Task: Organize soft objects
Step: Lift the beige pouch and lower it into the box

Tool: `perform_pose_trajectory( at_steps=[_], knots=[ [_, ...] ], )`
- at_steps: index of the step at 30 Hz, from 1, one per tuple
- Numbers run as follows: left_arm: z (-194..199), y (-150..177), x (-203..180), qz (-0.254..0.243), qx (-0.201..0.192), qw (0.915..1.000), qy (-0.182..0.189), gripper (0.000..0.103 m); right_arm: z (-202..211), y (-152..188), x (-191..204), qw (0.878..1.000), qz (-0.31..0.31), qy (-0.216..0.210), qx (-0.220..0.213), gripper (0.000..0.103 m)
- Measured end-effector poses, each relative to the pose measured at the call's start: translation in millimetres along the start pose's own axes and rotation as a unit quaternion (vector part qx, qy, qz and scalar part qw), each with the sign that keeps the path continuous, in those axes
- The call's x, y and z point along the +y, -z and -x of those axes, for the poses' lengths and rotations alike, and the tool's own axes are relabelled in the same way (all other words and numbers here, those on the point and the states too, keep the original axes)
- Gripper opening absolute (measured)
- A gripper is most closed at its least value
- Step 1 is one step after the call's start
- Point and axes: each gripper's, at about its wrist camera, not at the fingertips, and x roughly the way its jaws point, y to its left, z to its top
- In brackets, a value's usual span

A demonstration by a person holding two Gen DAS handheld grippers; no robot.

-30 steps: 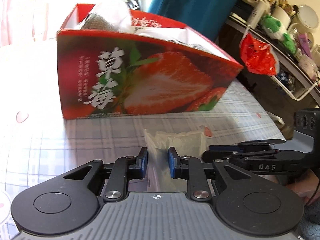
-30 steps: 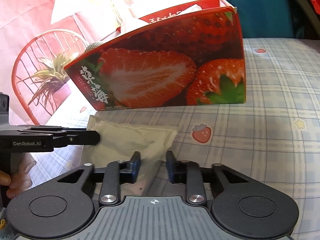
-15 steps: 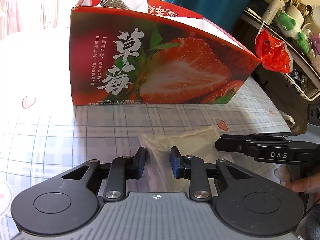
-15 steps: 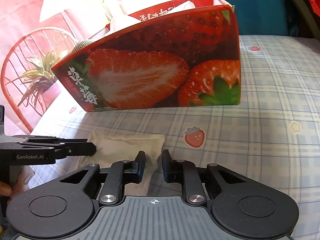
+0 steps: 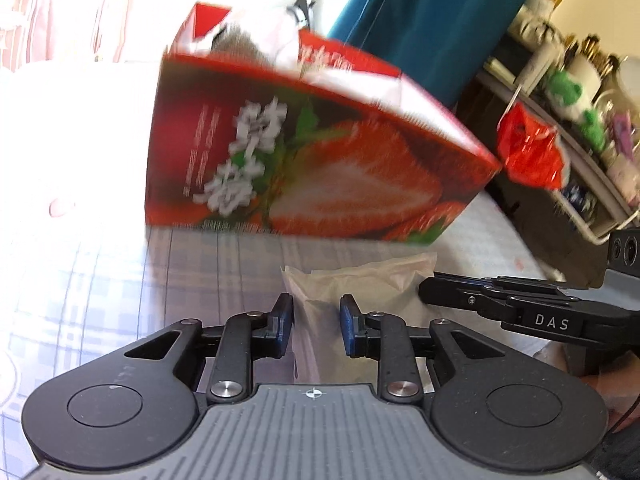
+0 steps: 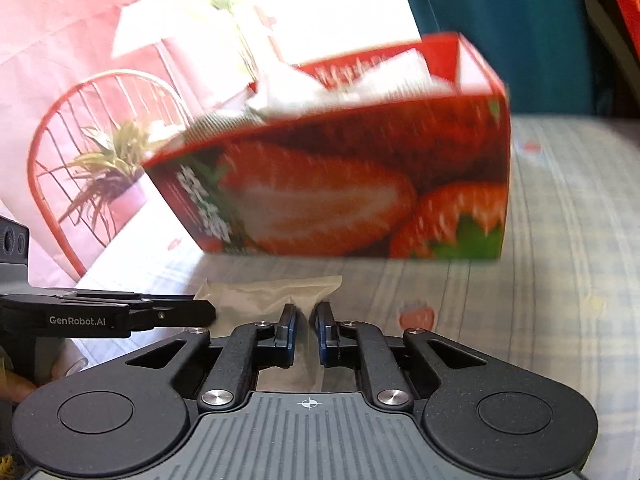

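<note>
Right gripper (image 6: 307, 322) is pressed together, pinching the near edge of the pouch (image 6: 272, 292). Left gripper (image 5: 315, 318) is narrowly spread around the same pouch (image 5: 360, 284), pads just beside its edge; can't tell if they press it. Pouch sits on the checked desk (image 6: 560, 280) just in front of the strawberry box (image 6: 360, 200), which has white soft items (image 6: 320, 84) inside.

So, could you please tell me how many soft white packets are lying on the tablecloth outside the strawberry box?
1. The white packet lies before the strawberry box, held between both grippers' fingers. The box holds more white items; others may be hidden there.
</note>
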Motion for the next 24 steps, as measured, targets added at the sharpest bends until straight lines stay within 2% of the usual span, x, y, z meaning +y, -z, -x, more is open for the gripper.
perform_pose_trajectory(
  at_steps=[5, 14, 18, 24],
  knots=[
    [27.2, -18.2, -5.6, 0.003, -0.058, 0.9981, 0.022, 0.026, 22.1, -24.8, 9.5, 0.998, 0.040, -0.006, -0.046, 0.010],
    [57.9, -82.0, -34.4, -0.048, -0.138, 0.9892, 0.012, 0.025, 41.2, -90.4, 22.7, 0.990, 0.097, -0.007, -0.107, 0.010],
    [54.9, -112.4, -46.3, -0.072, -0.166, 0.9835, -0.002, 0.025, 38.9, -122.8, 25.6, 0.983, 0.123, 0.005, -0.134, 0.010],
    [35.8, -147.9, -52.7, -0.083, -0.179, 0.9800, -0.025, 0.025, 19.6, -162.1, 23.8, 0.977, 0.138, 0.030, -0.159, 0.010]
  ],
)
